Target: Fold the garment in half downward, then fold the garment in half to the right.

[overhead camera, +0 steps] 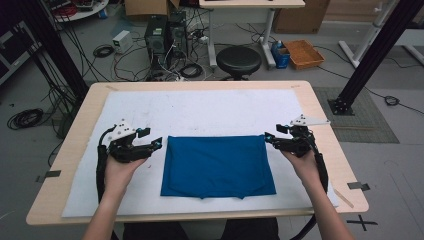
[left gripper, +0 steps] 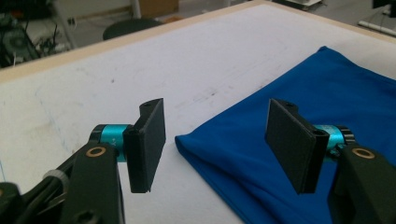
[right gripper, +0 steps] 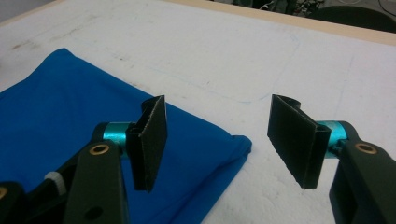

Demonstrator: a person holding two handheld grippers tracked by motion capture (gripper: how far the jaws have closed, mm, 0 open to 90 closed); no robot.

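Left tool [overhead camera: 159,143]: jaws spread wide, nothing between them, hovering just beside the left edge of the blue cloth [overhead camera: 217,165]. Its own view puts the cloth's folded upper-left corner [left gripper: 187,140] on the mat below the gap between the jaws, apart from both pads.

Blue cloth: folded to a rough rectangle, lying flat at the middle of the white mat [overhead camera: 200,107], nearer the person's side of the desk [overhead camera: 320,107].

Right tool [overhead camera: 267,138]: jaws likewise released and empty, poised near the cloth's upper-right corner [right gripper: 240,144]. In its own view that corner lies beneath and between the pads, untouched.

Hands: left hand [overhead camera: 119,172] and right hand [overhead camera: 306,167] each grip one tool body.
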